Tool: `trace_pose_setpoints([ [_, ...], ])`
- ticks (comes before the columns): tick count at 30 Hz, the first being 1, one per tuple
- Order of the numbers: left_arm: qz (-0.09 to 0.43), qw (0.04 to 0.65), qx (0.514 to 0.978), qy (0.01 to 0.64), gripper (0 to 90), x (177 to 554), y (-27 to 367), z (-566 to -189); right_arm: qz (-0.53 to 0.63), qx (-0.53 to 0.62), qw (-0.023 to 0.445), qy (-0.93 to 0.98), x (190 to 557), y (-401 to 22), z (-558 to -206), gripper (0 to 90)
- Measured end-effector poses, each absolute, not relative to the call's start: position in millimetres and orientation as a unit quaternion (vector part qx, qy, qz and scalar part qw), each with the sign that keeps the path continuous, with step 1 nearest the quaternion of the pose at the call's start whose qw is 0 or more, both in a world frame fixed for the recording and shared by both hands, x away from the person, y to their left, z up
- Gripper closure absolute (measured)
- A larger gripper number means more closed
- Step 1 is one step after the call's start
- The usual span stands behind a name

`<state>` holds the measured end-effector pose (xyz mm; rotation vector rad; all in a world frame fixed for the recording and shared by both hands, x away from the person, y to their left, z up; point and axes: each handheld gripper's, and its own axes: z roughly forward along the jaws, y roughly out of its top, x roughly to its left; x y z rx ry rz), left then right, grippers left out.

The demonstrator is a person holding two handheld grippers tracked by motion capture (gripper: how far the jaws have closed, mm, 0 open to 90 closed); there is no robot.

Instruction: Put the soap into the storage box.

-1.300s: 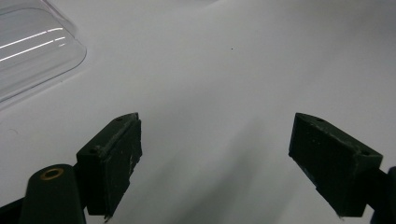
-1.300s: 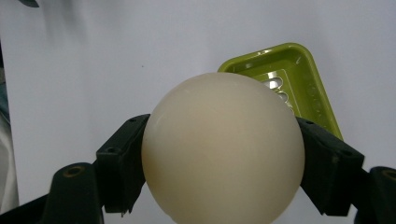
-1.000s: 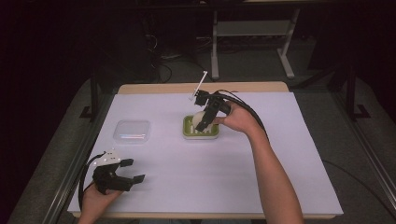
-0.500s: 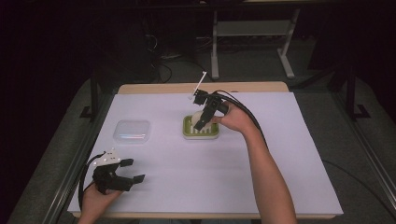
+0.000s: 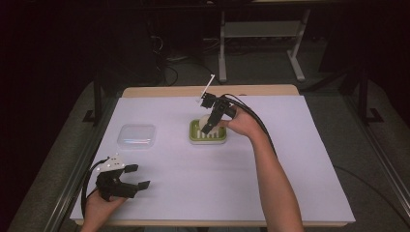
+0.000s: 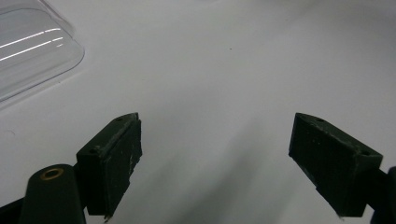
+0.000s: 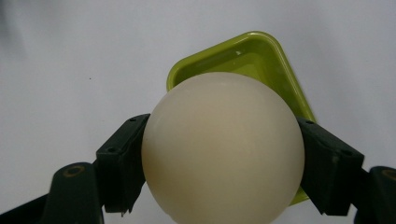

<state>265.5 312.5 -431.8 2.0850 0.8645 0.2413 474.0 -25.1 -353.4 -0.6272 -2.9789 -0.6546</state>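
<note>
We hold the right gripper (image 5: 209, 124) over the green tray (image 5: 193, 133), which sits near the middle of the white table cover (image 5: 290, 159). In the right gripper view, our 2 jaws press against opposite sides of a cream ball (image 7: 223, 147), so the right gripper (image 7: 223, 168) is clamped on it. The ball fills the gap between the jaws completely. Behind and beneath the ball we see the green tray (image 7: 261, 51), 1 corner pointing away from us; we cannot tell whether the ball touches the tray floor or hangs just above it. In the high view the cream ball (image 5: 205, 119) peeks out pale at the jaw tips, above the tray's ribbed floor.

We rest the left gripper (image 5: 138, 178) low at the near left corner of the table, well apart from the tray. In the left gripper view its 2 jaws stand wide apart with nothing but bare white cover between them, so the left gripper (image 6: 215, 158) is spread and holds nothing. A clear plastic lid (image 6: 28, 51) lies at the upper left of that view; in the high view the clear plastic lid (image 5: 137, 136) sits flat on the cover, left of the tray and apart from it.
</note>
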Motion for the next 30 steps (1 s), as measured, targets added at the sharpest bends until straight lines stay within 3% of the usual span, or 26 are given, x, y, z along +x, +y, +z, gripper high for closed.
trace_pose_setpoints([
  [30,0.095,0.421,0.834,0.344,16.5,265.8,312.8,-432.3,-0.208,-0.227,0.026,-0.951,488.9,-20.9,-376.4,24.3],
])
